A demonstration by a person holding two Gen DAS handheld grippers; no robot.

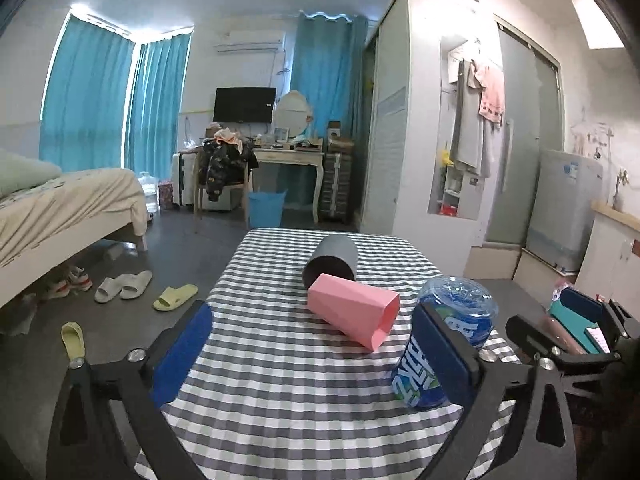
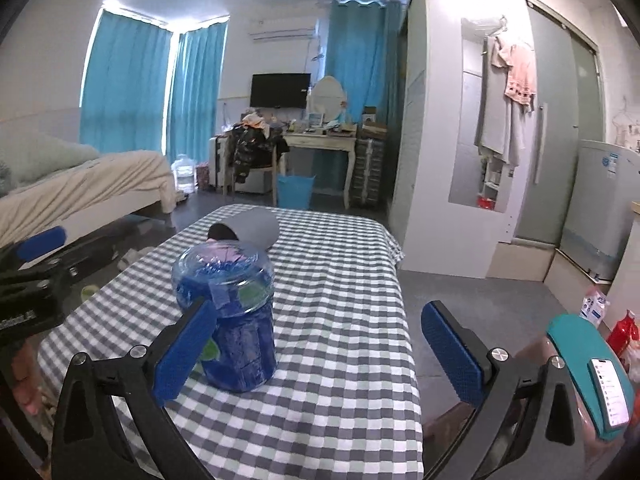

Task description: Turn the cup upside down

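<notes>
A pink cup (image 1: pixel 354 316) lies on its side on the checked tablecloth (image 1: pixel 280 392), mouth to the right. A grey cup (image 1: pixel 331 260) lies on its side behind it, dark mouth toward me; it also shows in the right wrist view (image 2: pixel 252 230). A blue clear bottle-shaped cup (image 1: pixel 448 336) stands upright on the right; in the right wrist view (image 2: pixel 236 316) it hides most of the pink cup. My left gripper (image 1: pixel 316 356) is open and empty, its right pad in front of the blue cup. My right gripper (image 2: pixel 316 350) is open and empty, its left pad in front of the blue cup.
The table's right edge (image 2: pixel 408 320) drops to the floor. A bed (image 1: pixel 60 208) and slippers (image 1: pixel 124 286) are on the left. A teal phone holder (image 2: pixel 592 376) is at the far right. A wardrobe (image 1: pixel 404 120) stands behind the table.
</notes>
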